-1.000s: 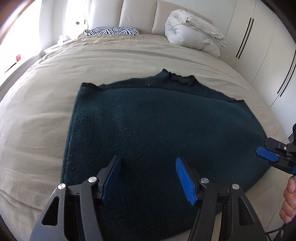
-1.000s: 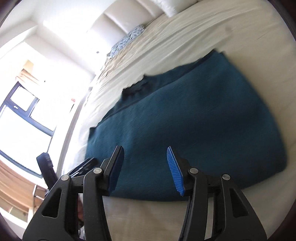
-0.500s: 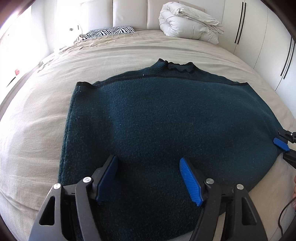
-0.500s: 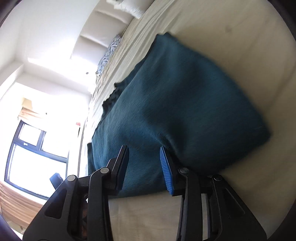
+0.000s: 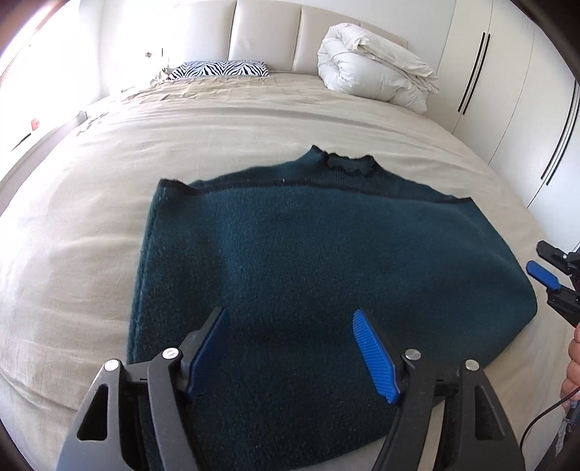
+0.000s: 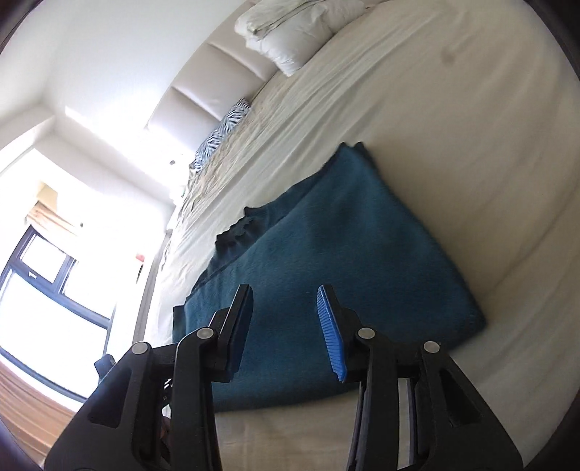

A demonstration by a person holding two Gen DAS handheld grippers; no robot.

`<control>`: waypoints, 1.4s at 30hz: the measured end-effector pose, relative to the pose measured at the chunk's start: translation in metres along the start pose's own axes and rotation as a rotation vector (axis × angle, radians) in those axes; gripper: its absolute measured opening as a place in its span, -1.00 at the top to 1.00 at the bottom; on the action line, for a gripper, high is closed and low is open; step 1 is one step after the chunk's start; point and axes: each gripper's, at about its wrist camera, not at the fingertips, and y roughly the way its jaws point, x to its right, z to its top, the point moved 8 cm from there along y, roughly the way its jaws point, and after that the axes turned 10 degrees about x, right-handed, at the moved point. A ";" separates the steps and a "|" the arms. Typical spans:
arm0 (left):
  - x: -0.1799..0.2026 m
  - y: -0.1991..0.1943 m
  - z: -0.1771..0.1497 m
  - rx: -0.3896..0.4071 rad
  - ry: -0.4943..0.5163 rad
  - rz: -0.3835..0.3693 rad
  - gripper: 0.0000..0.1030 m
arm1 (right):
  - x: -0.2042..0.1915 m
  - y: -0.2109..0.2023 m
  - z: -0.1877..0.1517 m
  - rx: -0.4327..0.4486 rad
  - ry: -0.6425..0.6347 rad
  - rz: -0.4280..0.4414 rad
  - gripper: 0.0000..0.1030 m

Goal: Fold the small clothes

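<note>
The left tool hovers with jaws apart and empty over the sweater's near hem. The right tool, jaws just reopened slightly and empty, waits at its right edge. The sweater lies folded flat on the bed, probably ready for another fold.

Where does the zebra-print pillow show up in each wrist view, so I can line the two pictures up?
Left wrist view: zebra-print pillow at upper left of centre, flat against the headboard.
Right wrist view: the same pillow sits left of centre, upper half, tilted along the slanted bed edge.
Shared landmark: the rolled white duvet, at the headboard.
</note>
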 end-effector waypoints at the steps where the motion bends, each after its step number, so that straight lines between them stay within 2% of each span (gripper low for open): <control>1: -0.002 0.002 0.006 0.010 -0.007 -0.008 -0.42 | -0.010 0.013 -0.002 -0.019 -0.012 0.014 0.29; 8: -0.024 0.033 0.059 0.060 -0.002 0.010 -0.40 | -0.064 0.107 -0.011 -0.156 -0.031 0.108 0.29; 13: -0.038 0.075 0.059 0.012 -0.011 0.026 -0.40 | -0.100 0.167 -0.030 -0.258 -0.027 0.164 0.29; 15: -0.046 0.087 0.049 -0.007 -0.042 0.013 -0.41 | -0.098 0.192 -0.035 -0.284 -0.012 0.139 0.29; 18: -0.048 0.087 0.047 0.026 -0.058 -0.015 -0.46 | -0.072 0.210 -0.025 -0.255 0.044 0.097 0.42; 19: -0.048 0.086 0.048 0.027 -0.062 -0.023 -0.47 | -0.061 0.210 -0.019 -0.232 0.073 0.102 0.48; 23: -0.052 0.086 0.047 0.040 -0.105 -0.066 -0.49 | -0.020 0.194 0.020 -0.110 0.163 0.088 0.54; 26: -0.055 0.085 0.047 0.054 -0.135 -0.094 -0.49 | 0.019 0.176 0.050 -0.023 0.195 0.006 0.55; 28: -0.056 0.084 0.046 0.064 -0.140 -0.104 -0.49 | 0.042 0.164 0.065 0.025 0.233 -0.019 0.64; 32: -0.057 0.085 0.047 0.062 -0.156 -0.117 -0.50 | 0.071 0.126 0.080 0.103 0.279 -0.104 0.57; 35: -0.055 0.076 0.048 0.053 -0.151 -0.079 -0.50 | 0.057 0.105 0.067 0.082 0.253 -0.070 0.57; 37: -0.048 0.062 0.047 0.042 -0.157 -0.046 -0.50 | 0.029 0.097 0.047 0.033 0.211 0.009 0.57; 40: -0.016 0.029 0.033 0.043 -0.201 -0.125 -0.51 | -0.028 0.087 0.000 -0.082 0.148 0.150 0.57; 42: 0.014 0.013 0.016 0.028 -0.147 -0.170 -0.52 | -0.062 0.098 -0.042 -0.181 0.120 0.222 0.57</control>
